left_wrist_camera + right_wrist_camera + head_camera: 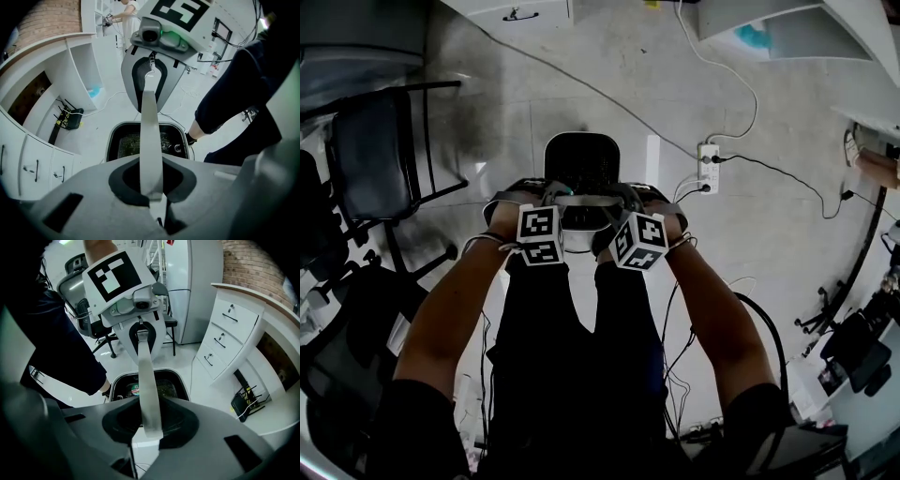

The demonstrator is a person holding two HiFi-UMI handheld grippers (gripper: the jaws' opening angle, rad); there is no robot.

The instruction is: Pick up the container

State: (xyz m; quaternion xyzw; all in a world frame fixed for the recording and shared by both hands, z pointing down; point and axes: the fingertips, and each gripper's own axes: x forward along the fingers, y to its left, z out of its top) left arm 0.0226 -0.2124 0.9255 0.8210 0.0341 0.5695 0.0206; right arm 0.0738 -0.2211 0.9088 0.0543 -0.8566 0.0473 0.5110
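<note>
Black inside with a pale rim, the container (pixel 581 159) is seen low down at the floor (pixel 694 75), straight under both grippers and just beside a shoe (pixel 191 138). Whether it's been lifted clear yet can't be told. Some small bits can be made out in the bottom, too blurry to name.

A flat pale handle (pixel 151 126) is stretched over its mouth, and its long axis runs straight from one gripper to the other. The left gripper (pixel 152 190) is seen with its jaws squeezed tight on one end of that handle. The right gripper (pixel 151 427) is set on the other end, jaws closed on it too but looking a touch wider. So neither hand is nearer, it's an even split.

With the container straight below the jaws, a level pull upward is probably what's called for, otherwise it could get tipped.
</note>
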